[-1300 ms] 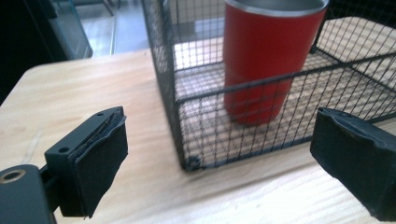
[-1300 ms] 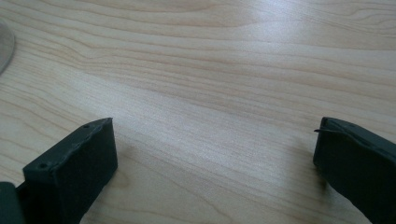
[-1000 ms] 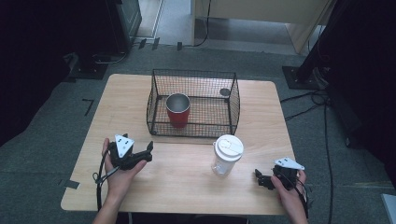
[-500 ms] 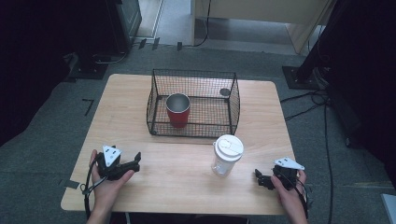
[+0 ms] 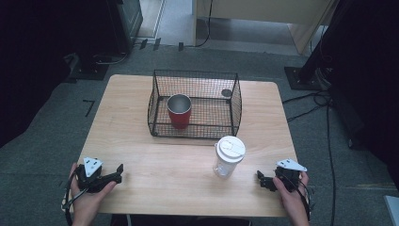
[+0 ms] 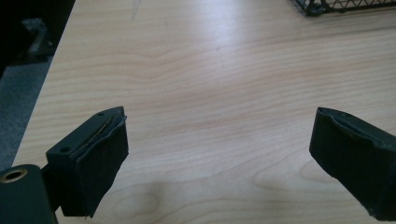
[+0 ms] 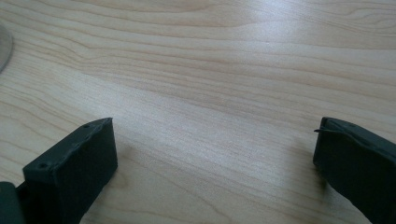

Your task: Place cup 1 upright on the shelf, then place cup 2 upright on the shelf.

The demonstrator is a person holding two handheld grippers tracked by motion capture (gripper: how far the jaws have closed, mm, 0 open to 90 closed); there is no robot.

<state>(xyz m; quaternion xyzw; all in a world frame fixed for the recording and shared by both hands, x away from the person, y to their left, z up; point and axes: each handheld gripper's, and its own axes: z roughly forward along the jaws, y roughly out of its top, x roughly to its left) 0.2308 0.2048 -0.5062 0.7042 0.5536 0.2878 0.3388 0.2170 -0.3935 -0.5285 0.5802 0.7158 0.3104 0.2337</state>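
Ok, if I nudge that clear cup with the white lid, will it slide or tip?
The clear cup stands upright, taller than wide, so a high push probably tips it. It looks see-through and possibly empty, so likely light and quick to skid on the smooth table. Push low.

Smooth wood table [image 5: 141,155] (faint sheen)

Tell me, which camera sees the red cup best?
The high view: the red cup stands whole and upright inside the wire basket. The left gripper view catches just a basket corner, and the right gripper view looks at bare table.
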